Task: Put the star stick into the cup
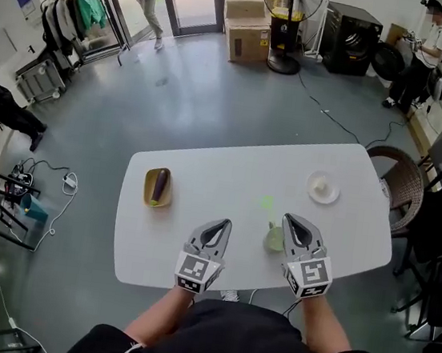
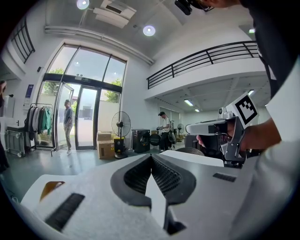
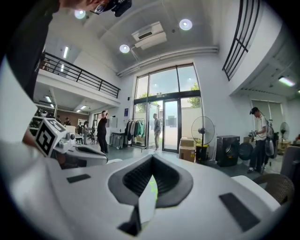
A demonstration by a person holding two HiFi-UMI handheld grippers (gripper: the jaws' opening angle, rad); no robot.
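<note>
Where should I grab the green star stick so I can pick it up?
Probably its thin stick part, pinched across from straight above: the star stick lies flat on the table, just beyond the cup. The right hand-held gripper is nearest. Which end carries the star is too faint to tell.

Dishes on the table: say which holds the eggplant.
The yellow dish near the table's left edge; the purple eggplant lies in it. The white dish on the right has none.
</note>
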